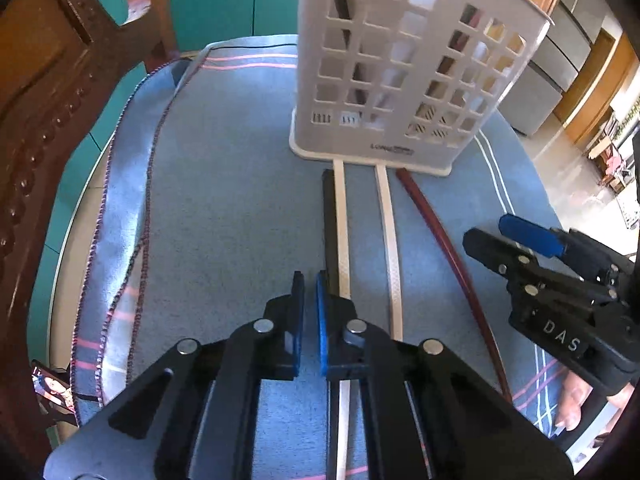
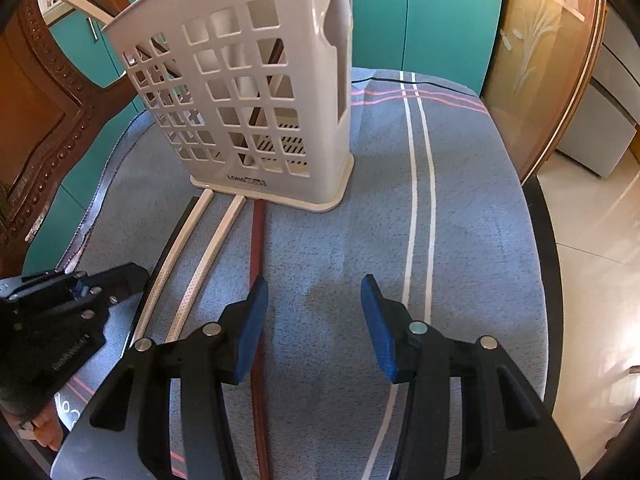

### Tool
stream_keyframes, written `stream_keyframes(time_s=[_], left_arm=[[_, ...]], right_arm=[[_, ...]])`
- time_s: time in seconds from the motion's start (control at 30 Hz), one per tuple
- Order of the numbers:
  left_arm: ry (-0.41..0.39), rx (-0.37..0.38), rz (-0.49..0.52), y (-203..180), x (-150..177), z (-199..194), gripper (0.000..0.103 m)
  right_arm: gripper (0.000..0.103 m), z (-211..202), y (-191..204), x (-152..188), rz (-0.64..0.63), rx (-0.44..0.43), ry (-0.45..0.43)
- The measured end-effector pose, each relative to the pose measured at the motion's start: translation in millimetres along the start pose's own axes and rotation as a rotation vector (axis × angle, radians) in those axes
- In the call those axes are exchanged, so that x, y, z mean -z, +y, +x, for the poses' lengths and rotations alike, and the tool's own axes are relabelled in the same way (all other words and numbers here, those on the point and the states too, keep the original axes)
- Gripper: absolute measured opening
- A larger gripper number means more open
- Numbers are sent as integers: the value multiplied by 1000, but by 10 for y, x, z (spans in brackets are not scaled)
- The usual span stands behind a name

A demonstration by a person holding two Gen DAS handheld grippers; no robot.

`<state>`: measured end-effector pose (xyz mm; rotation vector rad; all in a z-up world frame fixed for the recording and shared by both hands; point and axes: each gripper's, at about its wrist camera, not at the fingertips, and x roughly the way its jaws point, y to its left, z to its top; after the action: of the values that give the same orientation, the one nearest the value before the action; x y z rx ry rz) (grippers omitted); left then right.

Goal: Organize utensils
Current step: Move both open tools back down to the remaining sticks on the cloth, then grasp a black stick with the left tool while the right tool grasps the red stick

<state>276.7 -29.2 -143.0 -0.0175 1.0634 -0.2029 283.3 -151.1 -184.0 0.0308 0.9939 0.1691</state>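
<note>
A white lattice utensil holder (image 1: 404, 68) (image 2: 248, 96) stands on a blue cloth, with several chopsticks leaning inside it. In front of it lie a black chopstick (image 1: 330, 224) (image 2: 176, 224), two white chopsticks (image 1: 341, 216) (image 1: 390, 232) (image 2: 188, 236) and a red-brown chopstick (image 1: 436, 232) (image 2: 258, 236). My left gripper (image 1: 310, 284) (image 2: 132, 276) is nearly shut and empty, just left of the black chopstick. My right gripper (image 2: 314, 292) (image 1: 486, 232) is open and empty, its left finger over the red-brown chopstick.
The blue cloth (image 1: 224, 200) (image 2: 472, 220) with white and pink stripes covers a round table. A carved wooden chair (image 1: 48, 100) (image 2: 36, 120) stands at the left. Teal cabinets (image 2: 440, 12) are behind. A tiled floor (image 2: 592, 220) lies to the right.
</note>
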Motion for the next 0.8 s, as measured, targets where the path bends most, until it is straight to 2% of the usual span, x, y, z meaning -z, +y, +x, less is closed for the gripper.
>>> stream_keyframes(time_s=[0.3, 0.4, 0.53, 0.7, 0.8], left_arm=[[-10, 28, 24, -139, 1, -31, 6], [-6, 8, 50, -188, 17, 15, 8], [-6, 3, 28, -166, -5, 38, 17], [12, 31, 62, -230, 41, 50, 18], [6, -16, 90, -289, 66, 91, 19]], right_arm=[[50, 50, 52, 17, -19, 4, 15], [52, 62, 62, 22, -22, 7, 16], [55, 80, 102, 44, -31, 4, 19], [56, 118, 153, 66, -51, 16, 29], [56, 132, 186, 73, -60, 26, 28]])
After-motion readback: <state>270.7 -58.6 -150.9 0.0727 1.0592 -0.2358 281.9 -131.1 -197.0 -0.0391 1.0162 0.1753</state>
